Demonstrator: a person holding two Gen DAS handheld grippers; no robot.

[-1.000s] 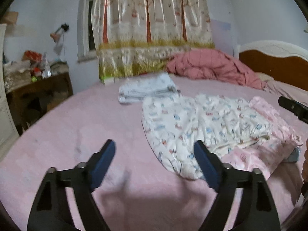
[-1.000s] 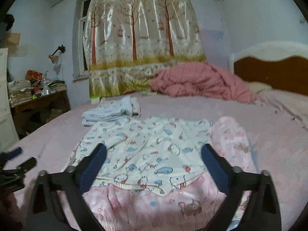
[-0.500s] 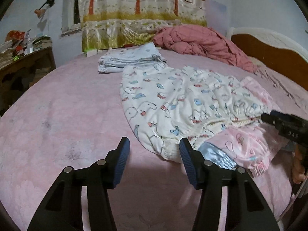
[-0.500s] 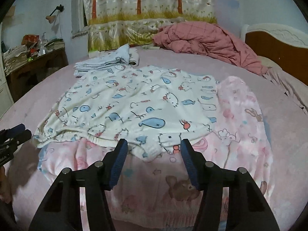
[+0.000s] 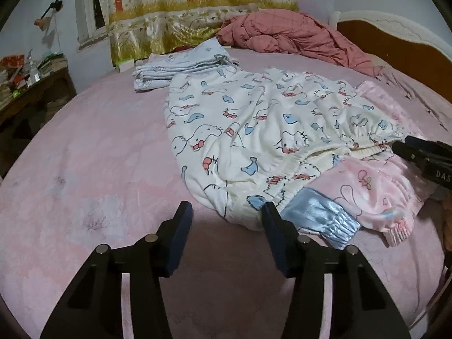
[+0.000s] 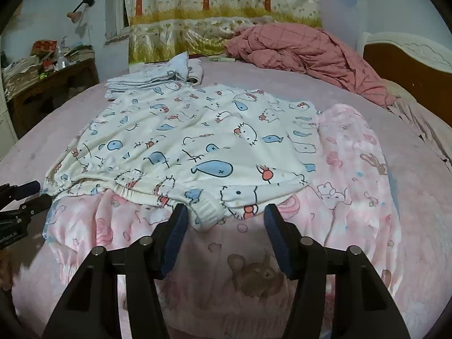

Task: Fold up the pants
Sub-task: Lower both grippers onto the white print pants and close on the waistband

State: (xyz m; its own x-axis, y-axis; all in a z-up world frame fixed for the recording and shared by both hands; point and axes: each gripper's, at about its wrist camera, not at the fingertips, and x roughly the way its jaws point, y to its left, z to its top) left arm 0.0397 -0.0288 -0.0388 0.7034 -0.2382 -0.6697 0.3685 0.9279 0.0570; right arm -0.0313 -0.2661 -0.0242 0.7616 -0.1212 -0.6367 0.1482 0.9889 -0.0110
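Note:
White pants with a cat and fish print [image 5: 254, 130] lie spread on the pink bed, also in the right wrist view [image 6: 197, 141]. They rest on top of pink printed pants [image 5: 375, 189] [image 6: 353, 186] and a light blue satin cuff [image 5: 319, 220]. My left gripper [image 5: 226, 234] is open, just before the near corner of the white pants. My right gripper [image 6: 223, 231] is open, its jaws either side of the white waistband's edge [image 6: 206, 212], holding nothing. Each gripper shows at the edge of the other's view [image 5: 423, 155] [image 6: 19, 200].
A folded pale blue garment stack [image 5: 180, 65] lies behind the white pants. A crumpled red quilt [image 5: 288, 36] lies toward the wooden headboard [image 5: 401, 48]. A cluttered dark side table [image 5: 28, 84] stands at the left by the curtain [image 5: 197, 8].
Both grippers have moved down and forward toward the pants' near edge. Their jaws narrowed from wide open a second ago and remain open.

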